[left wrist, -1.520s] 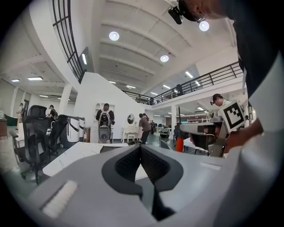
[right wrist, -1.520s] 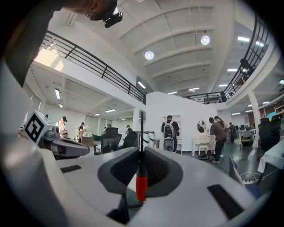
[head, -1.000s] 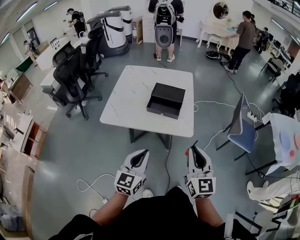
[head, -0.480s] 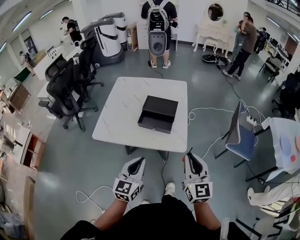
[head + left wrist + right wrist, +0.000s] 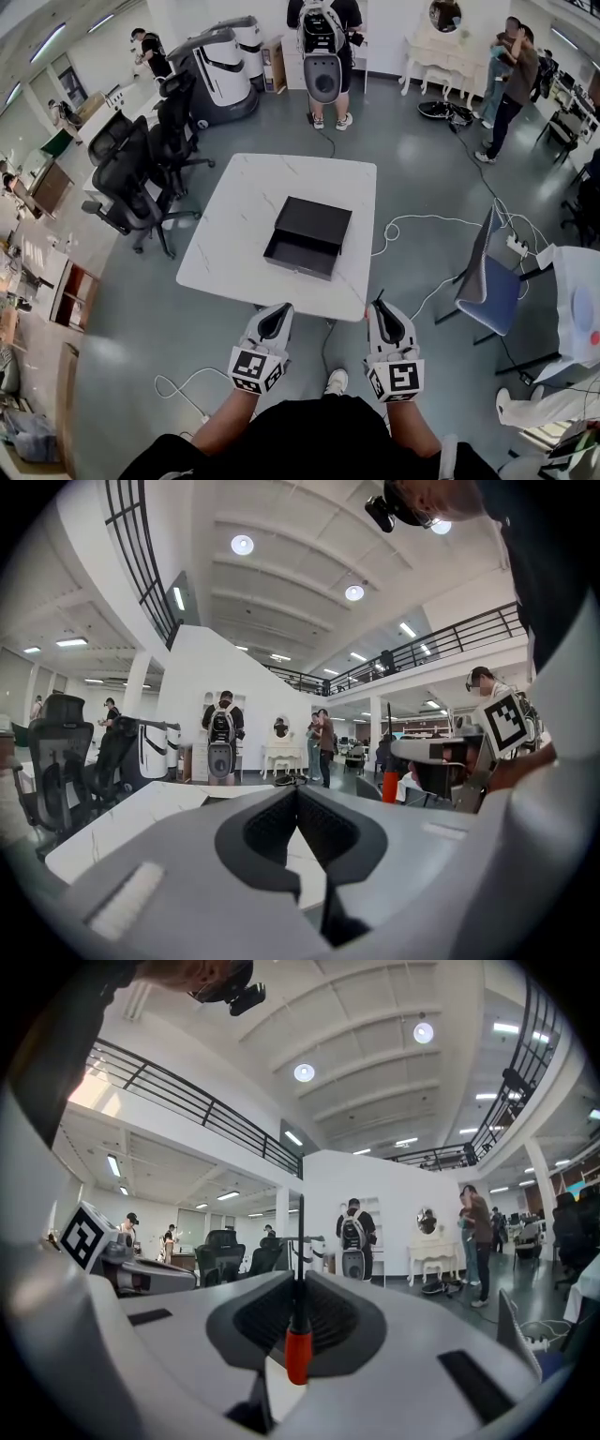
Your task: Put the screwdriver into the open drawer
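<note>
A black drawer box [image 5: 310, 234] lies on the white marble table [image 5: 244, 225], its open drawer pulled toward me. Both grippers hang just short of the table's near edge. My right gripper [image 5: 382, 313] is shut on a screwdriver [image 5: 297, 1335] with a red handle; the thin dark shaft [image 5: 300, 1241] sticks out past the jaw tips, and its tip shows in the head view [image 5: 377, 298]. My left gripper [image 5: 277, 314] is shut with nothing in it, and in the left gripper view its jaws [image 5: 296, 799] meet over the table top.
Black office chairs [image 5: 141, 169] stand left of the table. A blue chair [image 5: 492, 281] and white cables [image 5: 412, 230] lie to the right. A person with a backpack [image 5: 323, 47] stands beyond the table, others farther back. A white cable [image 5: 183, 389] runs on the floor by my feet.
I have stepped closer: the table and drawer box now sit nearer the grippers. Both grippers stay shut, the right one still holding the screwdriver.
</note>
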